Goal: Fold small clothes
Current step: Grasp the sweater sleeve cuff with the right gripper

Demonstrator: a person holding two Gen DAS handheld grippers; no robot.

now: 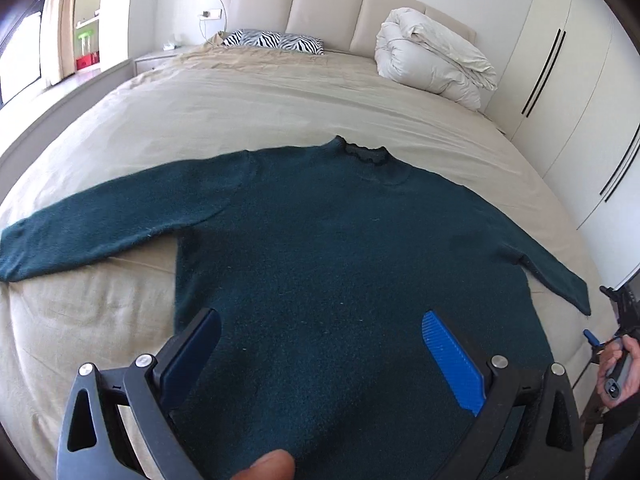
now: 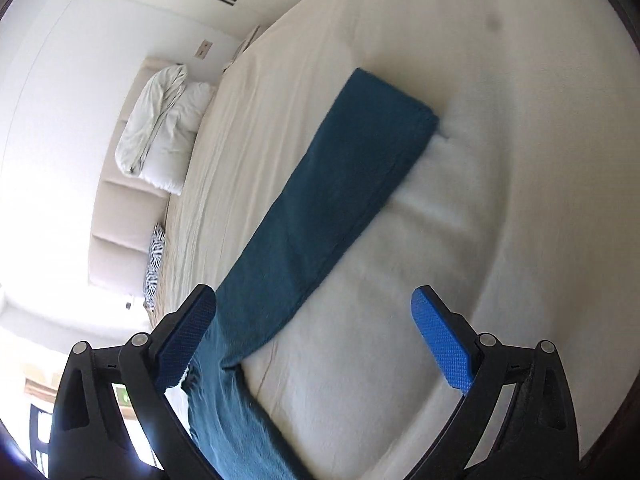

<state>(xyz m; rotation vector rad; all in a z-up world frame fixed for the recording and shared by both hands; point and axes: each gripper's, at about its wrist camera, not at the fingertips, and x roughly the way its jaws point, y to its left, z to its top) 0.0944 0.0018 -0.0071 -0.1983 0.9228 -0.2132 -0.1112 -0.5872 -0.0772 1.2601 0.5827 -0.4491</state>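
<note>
A dark teal sweater (image 1: 340,240) lies flat on the bed (image 1: 280,100), collar away from me, both sleeves spread out. My left gripper (image 1: 320,352) is open above the sweater's lower body, holding nothing. My right gripper (image 2: 314,332) is open and empty above the sweater's right sleeve (image 2: 328,196), which stretches across the sheet to its cuff. The right gripper also shows in the left wrist view (image 1: 600,344) at the far right edge, held by a hand beside the sleeve end.
A folded white duvet (image 1: 432,56) and a zebra-print pillow (image 1: 276,40) lie at the head of the bed by the padded headboard (image 1: 320,0). White wardrobe doors (image 1: 580,100) stand on the right. A window and shelves are at the far left.
</note>
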